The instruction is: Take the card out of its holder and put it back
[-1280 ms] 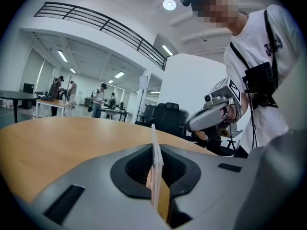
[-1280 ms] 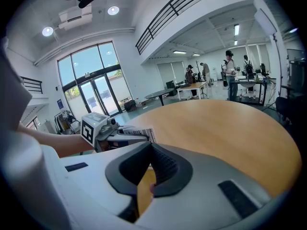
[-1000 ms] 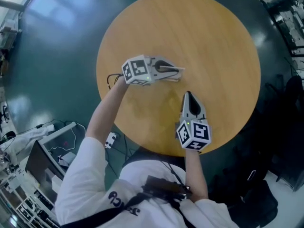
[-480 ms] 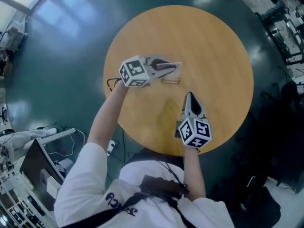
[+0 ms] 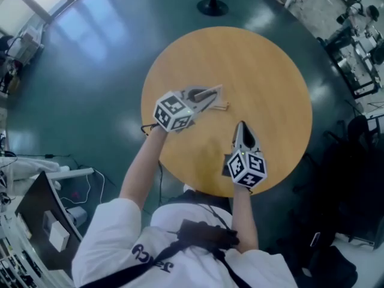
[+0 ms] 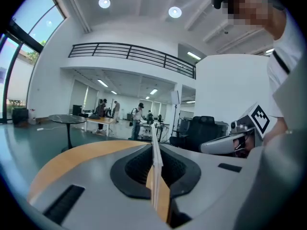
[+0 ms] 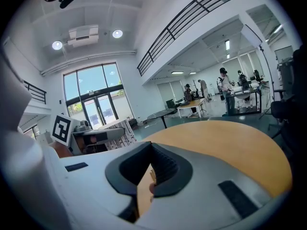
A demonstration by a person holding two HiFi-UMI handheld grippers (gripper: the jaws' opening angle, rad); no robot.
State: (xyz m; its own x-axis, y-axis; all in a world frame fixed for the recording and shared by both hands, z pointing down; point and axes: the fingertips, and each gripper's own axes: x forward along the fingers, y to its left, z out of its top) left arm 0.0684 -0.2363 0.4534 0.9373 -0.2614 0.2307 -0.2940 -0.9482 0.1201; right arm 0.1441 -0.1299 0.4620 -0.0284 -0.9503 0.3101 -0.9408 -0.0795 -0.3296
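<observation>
Card [image 6: 155,164] stands edge-on between the jaws of the left gripper [image 5: 208,95], which are closed tight on it. It is a thin white sheet pinched by the black ribbed pads [image 6: 134,169], and its far edge reaches past the tips. In the head view this gripper hangs over the 9 o'clock side of the round wooden table [image 5: 273,65] and points toward about 2 o'clock. The card is carried above the tabletop, clear of the holder [image 5: 221,105]. The holder, a small pale wooden strip, lies on the table near its middle, at the card's 5 o'clock and apart from it.

The right gripper [image 5: 240,127] is over the table's 6 o'clock edge and points to 12 o'clock. Its tips stop short of the holder, which lies at their 11 o'clock. Its jaws meet at the tips and grip nothing. In the right gripper view, only the tabletop and a small tan piece show through the slit behind the tips — the piece is too small to make out.

Each gripper's marker cube shows in the other's view: the right one's at the left view's 3 o'clock, the left one's at the right view's 9 o'clock. The person's white sleeves [image 5: 114,239] fill the head view's 6 o'clock, and dark green floor [image 5: 90,71] surrounds the table. The black base of a stand [image 5: 212,6] sits beyond its 12 o'clock edge.
</observation>
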